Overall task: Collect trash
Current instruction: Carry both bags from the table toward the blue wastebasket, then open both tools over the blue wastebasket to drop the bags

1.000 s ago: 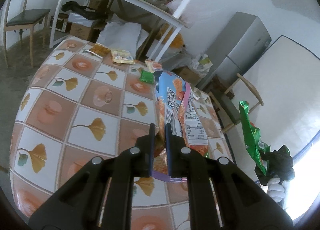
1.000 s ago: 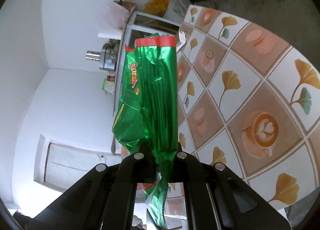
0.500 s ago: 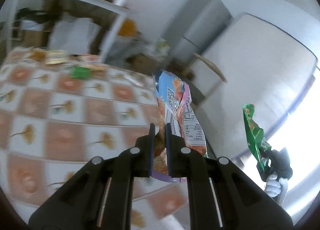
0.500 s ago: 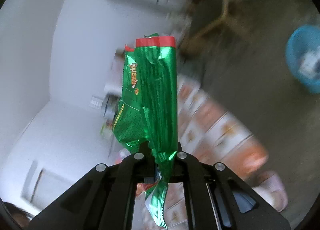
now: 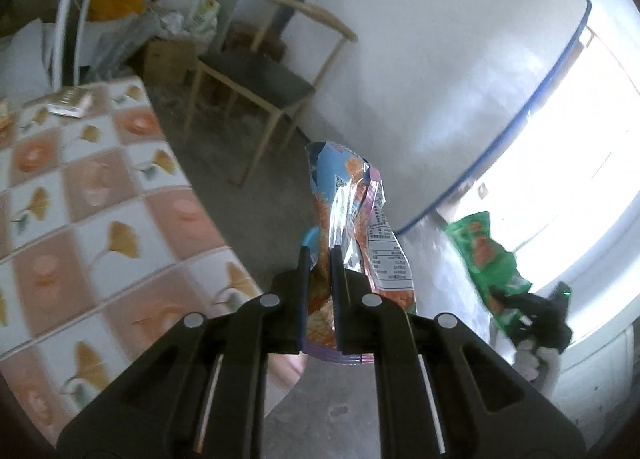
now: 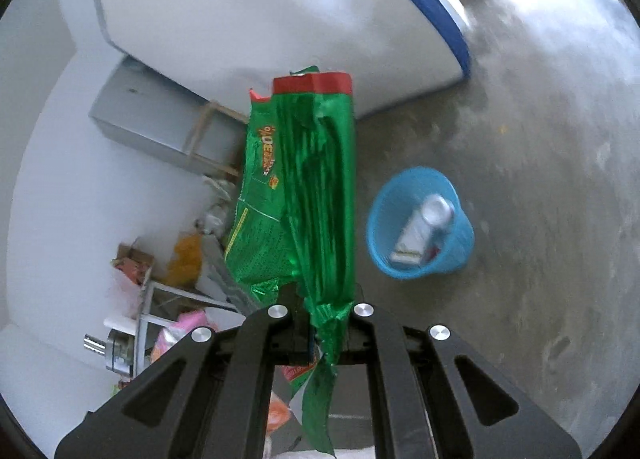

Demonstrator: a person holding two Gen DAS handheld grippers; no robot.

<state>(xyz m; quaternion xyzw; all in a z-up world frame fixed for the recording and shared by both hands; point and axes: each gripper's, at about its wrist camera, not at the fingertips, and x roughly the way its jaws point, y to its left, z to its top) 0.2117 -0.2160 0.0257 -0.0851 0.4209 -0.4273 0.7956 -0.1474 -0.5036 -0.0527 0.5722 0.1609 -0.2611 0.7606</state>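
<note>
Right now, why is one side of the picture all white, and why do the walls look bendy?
Left wrist view: daylight from the window washes out the right side; the tablecloth is a bit smeared. Right wrist view: the fisheye lens curves the mattress edge, while the green wrapper looks sharp and the blue bin slightly soft.

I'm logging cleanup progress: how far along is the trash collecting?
Partly done. The blue bin on the floor already holds some white packaging. In hand: the left gripper clamps an orange-and-blue snack bag, the right gripper a green wrapper; neither is dropped yet. At least one packet remains on the tiled table.
</note>
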